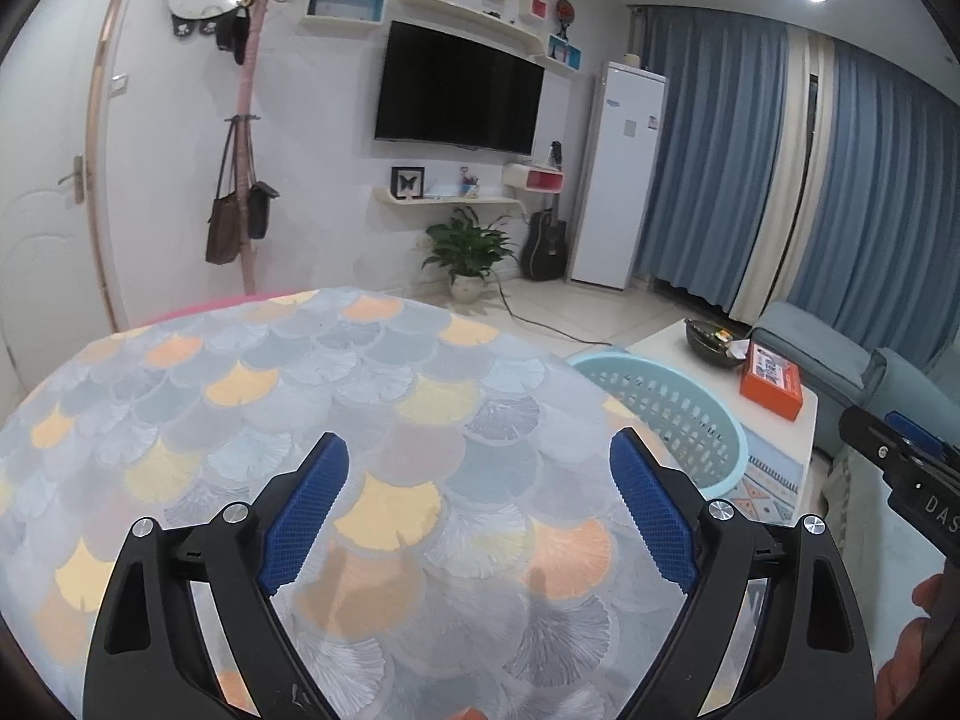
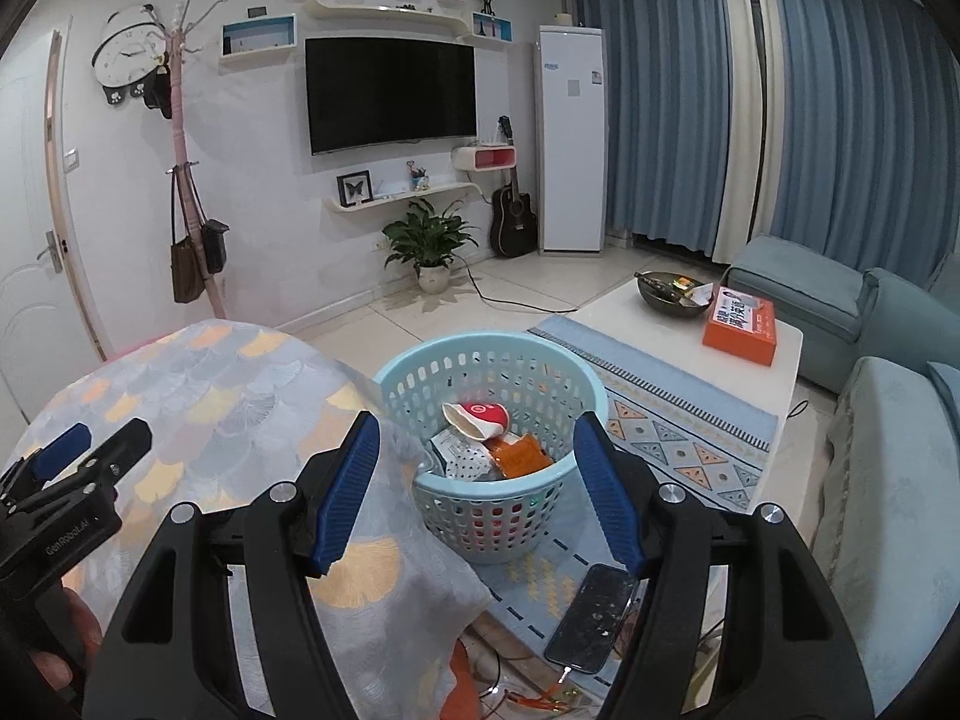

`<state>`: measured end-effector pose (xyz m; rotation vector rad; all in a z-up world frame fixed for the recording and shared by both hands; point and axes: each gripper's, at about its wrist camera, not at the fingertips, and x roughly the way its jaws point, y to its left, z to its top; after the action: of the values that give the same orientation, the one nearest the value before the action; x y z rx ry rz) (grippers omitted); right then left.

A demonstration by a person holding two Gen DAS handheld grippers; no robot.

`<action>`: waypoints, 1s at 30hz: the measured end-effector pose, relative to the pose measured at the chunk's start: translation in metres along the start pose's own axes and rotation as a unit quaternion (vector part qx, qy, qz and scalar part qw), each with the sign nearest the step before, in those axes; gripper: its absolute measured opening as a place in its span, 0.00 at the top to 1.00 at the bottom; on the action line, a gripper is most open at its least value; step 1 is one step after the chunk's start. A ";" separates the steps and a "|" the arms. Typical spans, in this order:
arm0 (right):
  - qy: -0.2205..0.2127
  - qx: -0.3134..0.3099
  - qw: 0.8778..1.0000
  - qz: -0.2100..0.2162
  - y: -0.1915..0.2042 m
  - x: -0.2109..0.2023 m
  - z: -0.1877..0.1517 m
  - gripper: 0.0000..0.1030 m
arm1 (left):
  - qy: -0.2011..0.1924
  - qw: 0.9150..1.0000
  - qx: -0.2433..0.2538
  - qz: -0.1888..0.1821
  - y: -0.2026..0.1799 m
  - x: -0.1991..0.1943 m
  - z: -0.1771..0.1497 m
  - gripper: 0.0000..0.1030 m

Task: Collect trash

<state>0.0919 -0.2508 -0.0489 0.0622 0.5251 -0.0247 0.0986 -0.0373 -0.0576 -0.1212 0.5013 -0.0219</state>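
Note:
My left gripper (image 1: 479,450) hangs open over the round table's patterned cloth (image 1: 300,384), with nothing between its blue pads. A light blue plastic basket (image 2: 414,372) stands on the floor rug beside the table. Inside it lie a red and white paper cup (image 2: 480,418), an orange wrapper (image 2: 521,457) and a pale packet (image 2: 453,450). My right gripper (image 2: 477,435) is open and empty, held above the basket's near rim and the cloth's edge. The basket (image 1: 678,402) also shows right of the table in the left wrist view. The left gripper (image 2: 90,441) shows at the left of the right wrist view.
A white coffee table (image 2: 660,324) holds an orange box (image 2: 741,318) and a dark bowl (image 2: 672,291) of small items. A phone (image 2: 594,618) lies on the rug (image 2: 678,414), plugged into an orange cable. A blue sofa (image 2: 888,480) runs along the right. A potted plant (image 2: 429,240) stands by the far wall.

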 end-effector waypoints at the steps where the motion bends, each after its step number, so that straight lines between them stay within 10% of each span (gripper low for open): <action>1: -0.003 0.001 1.000 0.002 0.001 -0.002 0.000 0.38 | -0.004 1.000 0.003 0.001 -0.001 -0.002 0.000 0.15; 30: -0.042 -0.006 0.999 -0.002 0.006 -0.027 0.009 0.32 | -0.005 1.000 -0.011 -0.020 0.000 -0.002 0.000 0.14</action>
<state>0.0733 -0.2449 -0.0276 0.0474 0.4423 -0.0275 0.0966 -0.0369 -0.0561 -0.1539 0.4898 -0.0553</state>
